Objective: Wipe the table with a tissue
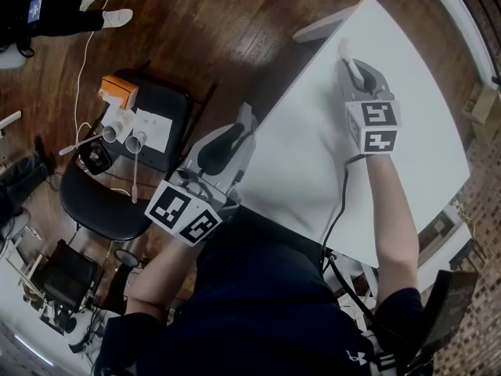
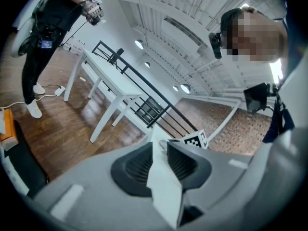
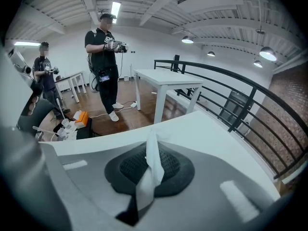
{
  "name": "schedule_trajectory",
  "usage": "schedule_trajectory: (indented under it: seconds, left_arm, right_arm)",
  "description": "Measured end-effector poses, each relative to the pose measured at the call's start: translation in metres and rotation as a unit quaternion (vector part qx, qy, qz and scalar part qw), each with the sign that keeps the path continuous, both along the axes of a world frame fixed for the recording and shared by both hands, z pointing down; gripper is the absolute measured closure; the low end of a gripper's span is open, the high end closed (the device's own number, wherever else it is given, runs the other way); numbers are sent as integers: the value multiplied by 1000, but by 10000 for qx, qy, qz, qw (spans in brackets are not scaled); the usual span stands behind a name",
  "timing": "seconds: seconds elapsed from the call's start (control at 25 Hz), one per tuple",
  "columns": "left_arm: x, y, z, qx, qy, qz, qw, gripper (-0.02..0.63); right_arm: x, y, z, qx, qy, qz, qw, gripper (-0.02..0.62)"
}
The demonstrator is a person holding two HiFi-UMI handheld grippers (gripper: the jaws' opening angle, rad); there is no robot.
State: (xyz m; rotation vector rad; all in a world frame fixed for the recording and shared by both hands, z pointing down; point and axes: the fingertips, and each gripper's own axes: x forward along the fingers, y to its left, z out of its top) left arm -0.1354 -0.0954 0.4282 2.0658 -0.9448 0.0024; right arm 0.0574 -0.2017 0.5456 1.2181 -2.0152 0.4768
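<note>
Though the task names one tissue, we count two, one to each tool. The left gripper (image 2: 161,150) is clenched on the left tissue (image 2: 166,186), a white sheet standing edge-on between its ribbed pads. The right gripper (image 3: 152,153) is clamped on the right tissue (image 3: 150,172), a twisted strip poking out past its tips. Beneath the right gripper lies the one white table (image 1: 407,131), with the right arm stretched straight out over it. The left gripper hangs just off the table's edge, above the wooden floor (image 1: 203,30), its arm bent at the elbow. Beyond the left gripper stands a black chair (image 1: 176,104) bearing one orange box (image 1: 117,91) and two white cups (image 1: 109,134). What these hold we cannot tell.
</note>
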Motion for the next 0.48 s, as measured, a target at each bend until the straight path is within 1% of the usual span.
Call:
schedule_trajectory:
  seconds: [0.48]
  left_arm:
    - [-5,5,-3,27,26,-45,10000,512]
  right_arm:
    - [-1,0,-2,33,52,11,10000,580]
